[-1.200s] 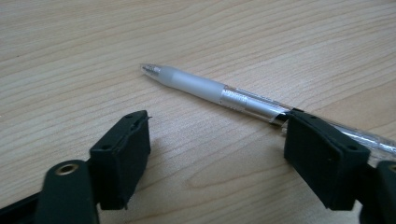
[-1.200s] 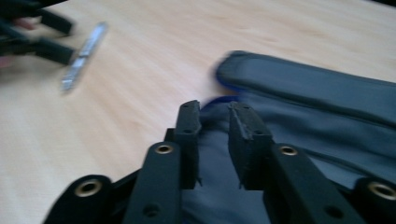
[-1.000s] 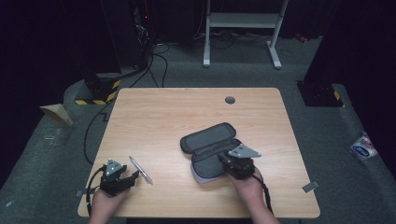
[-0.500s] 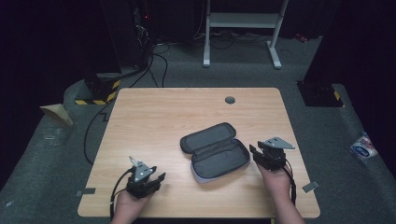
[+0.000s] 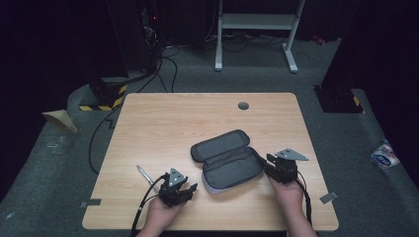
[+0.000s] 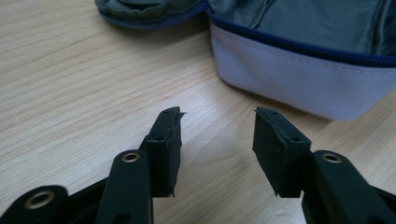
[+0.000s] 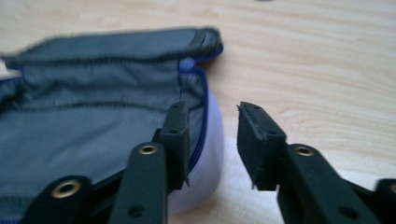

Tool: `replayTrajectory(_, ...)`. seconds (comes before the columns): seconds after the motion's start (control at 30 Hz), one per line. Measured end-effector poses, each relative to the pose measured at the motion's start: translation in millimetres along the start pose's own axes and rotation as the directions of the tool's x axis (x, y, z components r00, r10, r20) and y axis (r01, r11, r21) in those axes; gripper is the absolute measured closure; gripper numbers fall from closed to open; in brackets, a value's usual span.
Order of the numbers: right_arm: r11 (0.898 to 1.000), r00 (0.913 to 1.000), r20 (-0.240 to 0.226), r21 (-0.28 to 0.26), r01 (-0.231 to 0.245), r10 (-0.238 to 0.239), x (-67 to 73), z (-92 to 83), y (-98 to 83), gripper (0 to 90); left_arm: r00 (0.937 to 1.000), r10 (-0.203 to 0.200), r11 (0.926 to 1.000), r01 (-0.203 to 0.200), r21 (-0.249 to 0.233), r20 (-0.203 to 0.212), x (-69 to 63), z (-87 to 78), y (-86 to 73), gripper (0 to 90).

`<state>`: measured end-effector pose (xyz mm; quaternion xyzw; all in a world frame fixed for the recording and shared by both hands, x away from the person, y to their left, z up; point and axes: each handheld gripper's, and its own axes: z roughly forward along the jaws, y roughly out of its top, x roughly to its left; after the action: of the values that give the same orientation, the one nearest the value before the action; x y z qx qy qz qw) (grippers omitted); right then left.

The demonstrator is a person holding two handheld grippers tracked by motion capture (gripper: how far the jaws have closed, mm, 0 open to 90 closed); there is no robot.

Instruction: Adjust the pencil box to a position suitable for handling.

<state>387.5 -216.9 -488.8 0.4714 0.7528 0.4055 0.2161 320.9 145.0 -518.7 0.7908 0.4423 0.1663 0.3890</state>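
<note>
- Table (image 5: 163, 123) of pale wood grain spans the high view, its round grommet (image 5: 243, 105) toward twelve o'clock from centre.
- Pencil case (image 5: 227, 160), unzipped and lying open just right of the table's centre, shows a dark grey lining, a blue zip line and a pale lavender outer wall; its flap is folded back toward ten o'clock. Nothing can be made out inside from the gripper views.
- Left gripper (image 5: 184, 191), held in the person's left hand (image 5: 160, 215) at about seven o'clock from the case, points toward the case's near corner; its jaws stand apart over bare wood with nothing between them, just short of the lavender wall.
- Right gripper (image 5: 262, 160), in the right hand (image 5: 289, 192) at three o'clock from the case, sits at the case's right end. Its jaws have just been closing; one finger (image 7: 175, 140) lies inside against the lining, the other outside over the table, the rim between them, pads not seen pressing.
- Pen (image 5: 144, 173), thin and silvery, lies at ten o'clock from the left gripper.
</note>
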Motion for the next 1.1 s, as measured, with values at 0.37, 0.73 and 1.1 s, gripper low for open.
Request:
replayTrajectory(0.37, 1.000, 0.9994, -0.032, -0.001, 0.015, -0.015, 20.1, -3.6, -15.6, 75.4, 0.9999, 0.015, 0.9999, -0.015, -0.006, -0.006, -3.6, 0.1, 4.3, 54.4)
replayTrajectory(0.73, 0.999, 0.9952, -0.092, -0.032, 0.032, -0.034, 53.4, -5.7, -23.2, 71.8, 0.9977, -0.014, 0.9999, 0.014, 0.001, -0.066, 17.9, -17.8, -0.6, 53.7)
replayTrajectory(1.1, 0.998, 0.9888, -0.138, -0.036, 0.053, -0.058, 83.3, -1.8, -23.9, 65.8, 0.9944, -0.005, 0.9999, 0.006, 0.010, -0.106, 30.5, -29.7, -3.5, 54.7)
